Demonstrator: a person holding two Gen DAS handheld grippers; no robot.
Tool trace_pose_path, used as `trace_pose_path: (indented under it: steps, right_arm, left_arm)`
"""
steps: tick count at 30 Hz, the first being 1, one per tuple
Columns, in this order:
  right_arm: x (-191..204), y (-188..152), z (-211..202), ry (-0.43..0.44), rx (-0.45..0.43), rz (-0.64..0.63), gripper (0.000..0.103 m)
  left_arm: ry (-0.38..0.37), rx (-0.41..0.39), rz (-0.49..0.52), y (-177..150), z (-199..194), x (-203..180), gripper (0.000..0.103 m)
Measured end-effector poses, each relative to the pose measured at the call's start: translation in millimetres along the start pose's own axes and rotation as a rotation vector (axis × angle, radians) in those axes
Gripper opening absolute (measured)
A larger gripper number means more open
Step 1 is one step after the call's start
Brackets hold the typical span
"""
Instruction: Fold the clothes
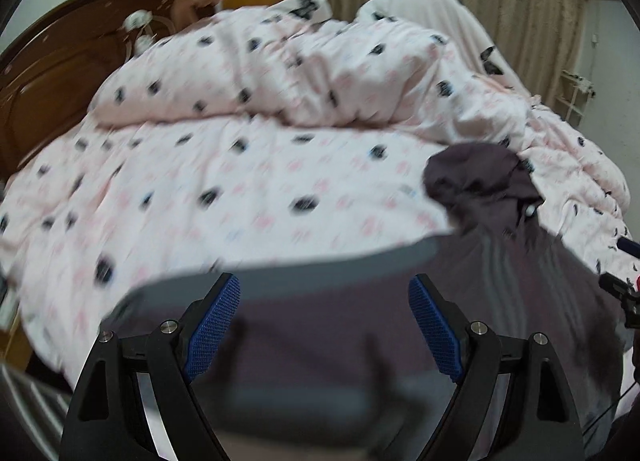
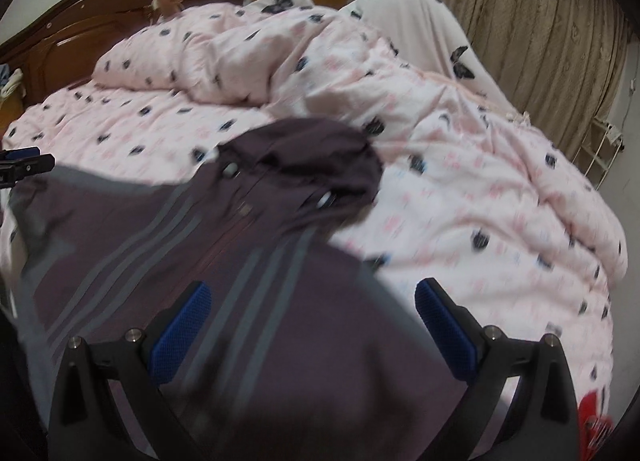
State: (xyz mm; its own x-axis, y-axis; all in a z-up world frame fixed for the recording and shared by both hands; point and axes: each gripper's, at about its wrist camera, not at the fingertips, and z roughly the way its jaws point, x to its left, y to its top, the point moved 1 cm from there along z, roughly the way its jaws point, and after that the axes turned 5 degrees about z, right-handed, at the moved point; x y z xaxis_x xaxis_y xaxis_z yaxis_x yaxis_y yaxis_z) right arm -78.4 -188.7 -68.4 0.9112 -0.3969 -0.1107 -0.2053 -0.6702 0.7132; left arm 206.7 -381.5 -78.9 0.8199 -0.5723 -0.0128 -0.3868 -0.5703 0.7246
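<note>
Dark purple-brown hooded jacket (image 2: 248, 245) lies spread on the bed, on top of the pink patterned quilt (image 2: 460, 189). Hood (image 2: 312, 157) bunched at the far end, toward the heaped-up bedding; grey stripes run down the cloth nearer the cameras. Both views are motion-blurred, so fine detail on the fabric is unclear.

Left gripper (image 1: 324, 325): jaws spread wide, blue pads (image 1: 216, 325) well apart, nothing between them. It sits over the near part of the jacket, close to its grey-edged side. Whether the fingers touch the cloth cannot be told.

Right gripper (image 2: 312, 329): also wide open, gripping nothing, above the jacket's striped part. Its right pad (image 2: 444, 329) is over the quilt just beside the jacket's edge; the left pad is over the jacket.

Rumpled quilt is piled toward the wooden headboard (image 2: 80, 21). Beige curtain (image 2: 520, 21) hangs behind the bed on the right. The tip of the left gripper shows at the left edge of the right wrist view
</note>
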Motion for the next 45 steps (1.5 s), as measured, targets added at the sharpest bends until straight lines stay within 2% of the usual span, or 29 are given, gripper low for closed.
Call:
trace_pose_path:
  steps: [4, 7, 14, 23, 30, 45]
  right_arm:
    - [18.2, -32.8, -13.3, 0.013, 0.014, -0.004, 0.103]
    - [29.5, -50.5, -19.0, 0.024, 0.022, 0.002, 0.103]
    - [57.3, -61.0, -27.3, 0.053, 0.015, 0.025, 0.103]
    - [94.8, -66.2, -40.1, 0.108, -0.008, 0.069, 0.103]
    - [116.1, -68.2, -50.1, 0.15, -0.016, 0.11, 0.103]
    - [121.5, -67.3, -67.0, 0.212, -0.005, 0.159, 0.103]
  left_arm:
    - [-0.003, -0.026, -0.046, -24.8, -18.0, 30.3, 0.083]
    - [-0.047, -0.043, -0.124, -41.1, -27.0, 57.3, 0.083]
    - [-0.075, -0.034, -0.279, -66.0, -31.2, 108.6, 0.083]
    - [-0.183, 0.019, -0.455, -84.5, -12.2, 147.1, 0.083]
    - [-0.239, 0.022, -0.539, -86.6, -5.6, 157.3, 0.083]
    - [-0.257, 0.065, -0.575, -81.9, 18.3, 155.1, 0.083]
